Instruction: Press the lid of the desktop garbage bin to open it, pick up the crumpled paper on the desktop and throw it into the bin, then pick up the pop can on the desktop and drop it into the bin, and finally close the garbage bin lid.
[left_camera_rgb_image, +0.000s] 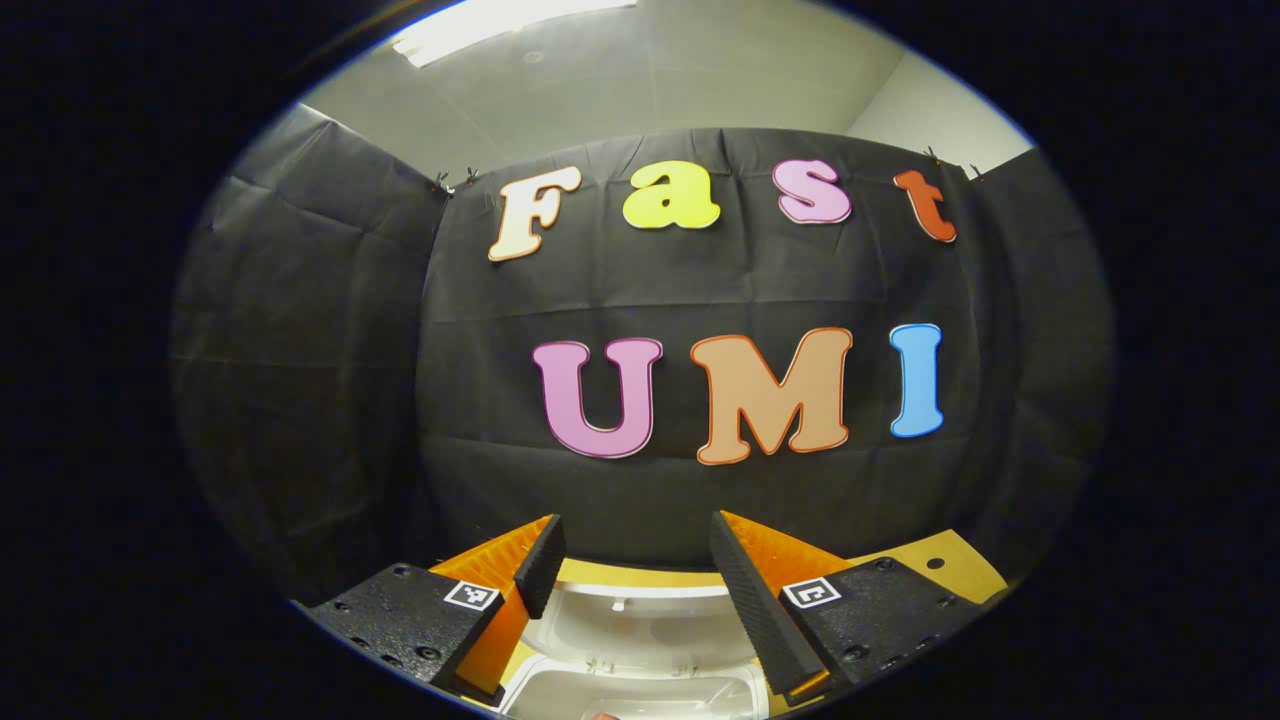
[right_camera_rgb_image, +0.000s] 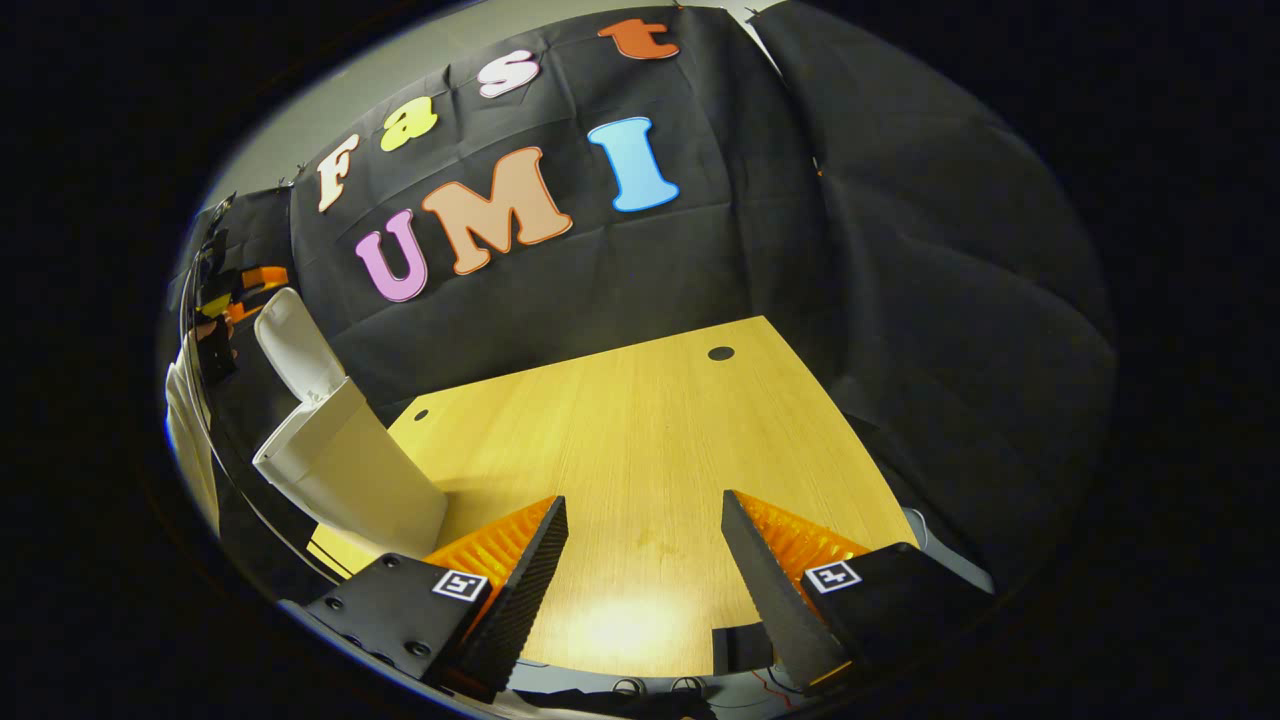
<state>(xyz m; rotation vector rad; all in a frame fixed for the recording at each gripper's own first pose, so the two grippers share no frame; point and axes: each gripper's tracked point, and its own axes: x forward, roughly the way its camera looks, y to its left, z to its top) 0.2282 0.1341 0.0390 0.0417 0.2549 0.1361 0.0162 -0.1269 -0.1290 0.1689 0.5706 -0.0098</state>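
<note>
While its lid (right_camera_rgb_image: 297, 345) upright, bin (right_camera_rgb_image: 350, 475) beside bare table (right_camera_rgb_image: 650, 440).

The garbage bin (right_camera_rgb_image: 340, 470) stands on the table (right_camera_rgb_image: 650, 420) at its left edge, lid (right_camera_rgb_image: 295, 345) raised toward the rear wall.

A booth hung with black cloth, around a wooden table.

We see creased black cloth (left_camera_rgb_image: 330, 350) covering the back and side walls, a pale ceiling (left_camera_rgb_image: 640, 80) above it with a bright strip light (left_camera_rgb_image: 480, 25). In the right gripper view, the light wooden table (right_camera_rgb_image: 650, 440) has small round holes (right_camera_rgb_image: 720, 353) near its far corners.
</note>
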